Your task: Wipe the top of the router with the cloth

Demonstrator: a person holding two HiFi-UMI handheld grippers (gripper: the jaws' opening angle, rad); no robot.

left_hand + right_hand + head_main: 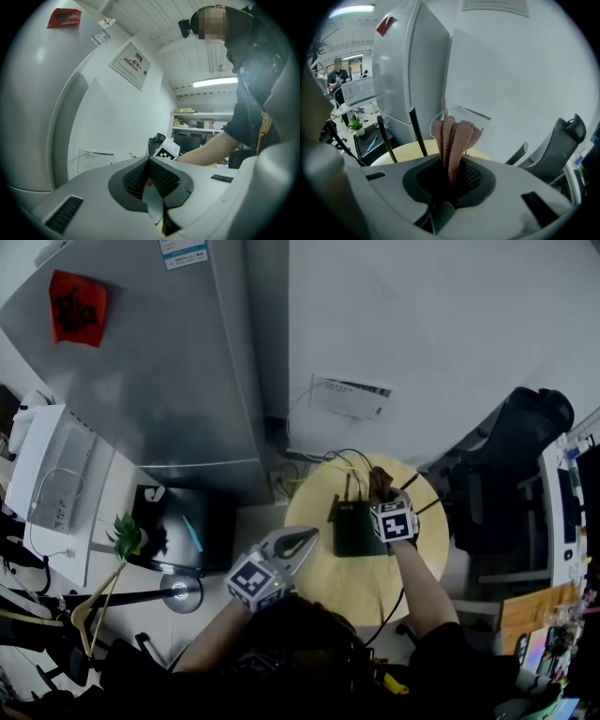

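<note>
The left tongs (302, 542), pressed together on nothing, hang at the table's (352, 589) left edge, apparently to stay clear. The router (349, 529) sits on the table. The right tongs (384, 495) pinch the bunched cloth (452, 136) above its right side, seemingly ready to wipe.

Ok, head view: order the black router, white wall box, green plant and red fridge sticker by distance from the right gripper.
1. Black router, just left of the right gripper.
2. White wall box, straight ahead.
3. Green plant, far left.
4. Red fridge sticker, upper left.
</note>
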